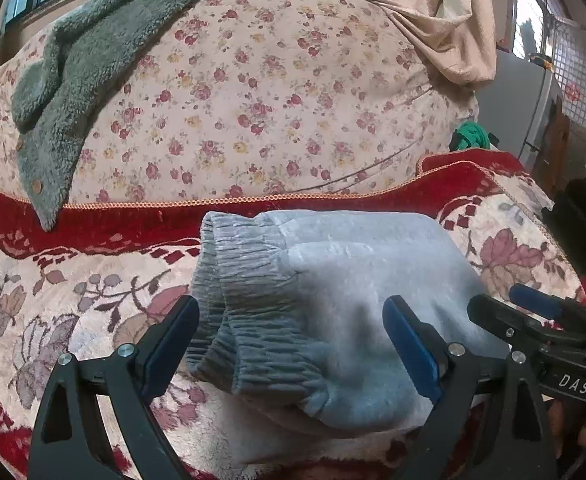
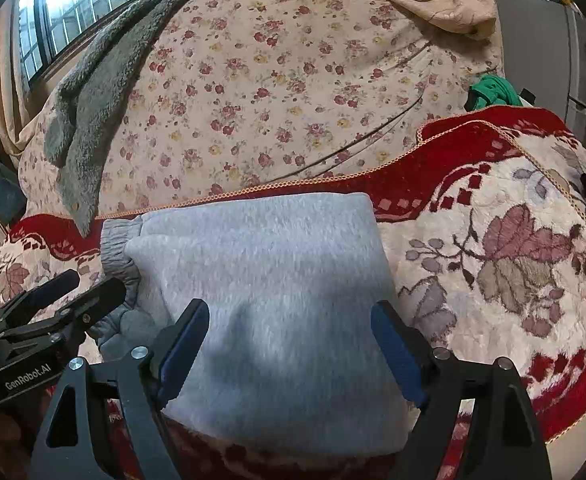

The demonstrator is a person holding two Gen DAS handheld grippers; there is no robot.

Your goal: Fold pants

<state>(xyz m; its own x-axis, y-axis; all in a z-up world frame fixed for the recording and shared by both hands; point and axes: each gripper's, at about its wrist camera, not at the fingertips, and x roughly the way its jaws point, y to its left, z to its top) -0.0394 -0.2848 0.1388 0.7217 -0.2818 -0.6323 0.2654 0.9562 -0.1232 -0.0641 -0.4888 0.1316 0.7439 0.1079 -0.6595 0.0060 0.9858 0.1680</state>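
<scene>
Blue-padded black fingers of my left gripper [image 1: 291, 344] frame the bottom of the left wrist view, spread wide above a folded pair of light grey fleece pants [image 1: 333, 280] and gripping nothing. Those pants lie as a compact stacked bundle near the front edge of a plush red and cream blanket with a leaf pattern [image 1: 73, 280], their darker grey ribbed cuffs [image 1: 249, 300] turned to the left side of the bundle. Seen from the right wrist, my right gripper [image 2: 289, 344] stands equally wide, its pads apart over the smooth grey top of the same pants [image 2: 277, 280], with no fabric between them that I can see pinched. Each gripper shows in the other's camera: the right one [image 1: 533, 312] at the right edge of the left view, the left one [image 2: 77, 292] at the left edge of the right view, both just beside the bundle. Behind the blanket's orange-trimmed red border [image 2: 473, 152] rises a cream quilt printed with small red roses [image 1: 261, 92]. Draped across the quilt's left side is a shaggy grey-green garment with buttons [image 1: 61, 92]. Beyond it are a barred window [image 2: 85, 4] and a beige curtain [image 1: 449, 16], with a green object [image 1: 469, 136] at the quilt's right end.
</scene>
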